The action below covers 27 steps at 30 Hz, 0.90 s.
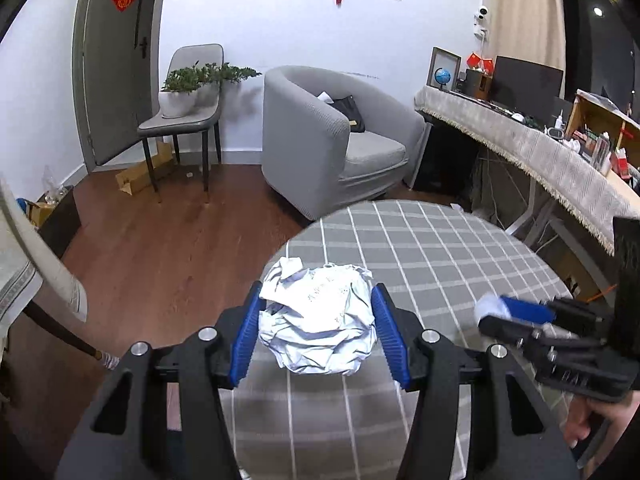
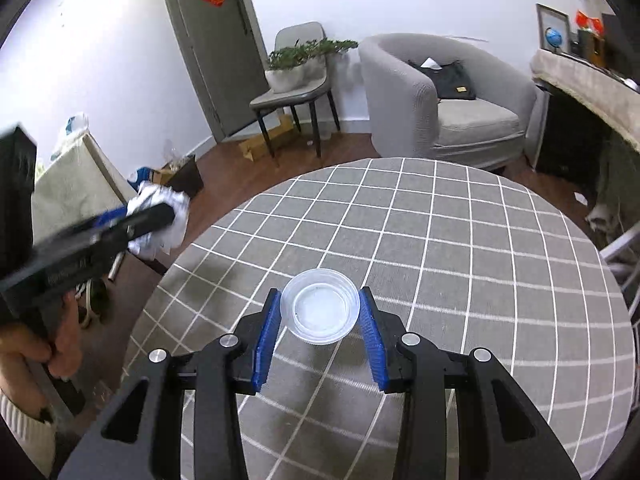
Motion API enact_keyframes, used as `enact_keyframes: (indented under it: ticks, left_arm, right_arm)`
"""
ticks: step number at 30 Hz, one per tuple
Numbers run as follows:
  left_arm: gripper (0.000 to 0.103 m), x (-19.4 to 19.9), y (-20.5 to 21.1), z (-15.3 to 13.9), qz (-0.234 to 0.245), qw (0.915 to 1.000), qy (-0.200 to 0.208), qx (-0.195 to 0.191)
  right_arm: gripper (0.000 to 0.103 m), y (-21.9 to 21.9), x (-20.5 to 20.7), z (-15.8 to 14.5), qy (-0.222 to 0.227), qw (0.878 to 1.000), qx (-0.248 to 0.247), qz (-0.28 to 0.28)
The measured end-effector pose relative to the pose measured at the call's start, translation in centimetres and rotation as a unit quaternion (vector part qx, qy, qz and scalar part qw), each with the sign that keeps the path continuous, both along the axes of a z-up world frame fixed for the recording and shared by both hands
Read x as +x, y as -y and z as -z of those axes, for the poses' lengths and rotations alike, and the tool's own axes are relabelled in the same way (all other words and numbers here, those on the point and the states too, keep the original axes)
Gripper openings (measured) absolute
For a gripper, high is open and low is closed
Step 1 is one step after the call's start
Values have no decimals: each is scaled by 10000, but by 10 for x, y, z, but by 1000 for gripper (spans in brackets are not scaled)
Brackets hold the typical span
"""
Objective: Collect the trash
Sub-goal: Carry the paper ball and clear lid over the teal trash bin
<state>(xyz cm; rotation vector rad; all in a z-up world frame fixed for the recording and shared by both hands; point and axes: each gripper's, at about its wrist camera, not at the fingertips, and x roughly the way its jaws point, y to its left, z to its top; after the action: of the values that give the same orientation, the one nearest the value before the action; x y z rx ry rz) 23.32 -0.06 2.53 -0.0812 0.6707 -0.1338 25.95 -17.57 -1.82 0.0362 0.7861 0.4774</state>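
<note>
My left gripper [image 1: 318, 300] is shut on a crumpled ball of white paper [image 1: 320, 316] and holds it above the left edge of the round table with the grey checked cloth [image 1: 440, 248]. The ball also shows in the right wrist view [image 2: 164, 220], off the table's left edge over the floor. My right gripper [image 2: 318, 300] is shut on a small clear plastic cup [image 2: 319, 306], seen from above, held over the table [image 2: 440, 240]. It appears blurred at the right of the left wrist view [image 1: 492, 312].
A grey armchair [image 1: 340, 140] with a black bag stands beyond the table. A chair with a potted plant [image 1: 188, 96] is by the door. A cluttered desk [image 1: 560, 152] runs along the right. Boxes [image 2: 176, 176] sit on the wooden floor at left.
</note>
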Motion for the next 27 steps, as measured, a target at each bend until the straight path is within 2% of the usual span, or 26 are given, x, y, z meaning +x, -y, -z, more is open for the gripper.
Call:
enact_keyframes:
  ticks: [6, 12, 15, 23, 27]
  left_arm:
    - [57, -37, -8, 4, -86, 9999, -10, -130]
    - [57, -77, -13, 4, -105, 9999, 60, 78]
    - [57, -99, -22, 0, -120, 9992, 216, 305]
    - [57, -142, -69, 22, -457, 9982, -142, 355]
    - [57, -155, -94, 32, -651, 9972, -233, 302]
  right_arm:
    - [40, -6, -30, 1, 87, 9998, 126, 149]
    - [40, -18, -57, -2, 153, 9995, 261, 111]
    - [40, -25, -74, -4, 216, 9992, 336, 84]
    - [40, -50, -107, -12, 335, 9975, 625, -54]
    - [40, -74, -120, -9, 337, 9976, 572, -210]
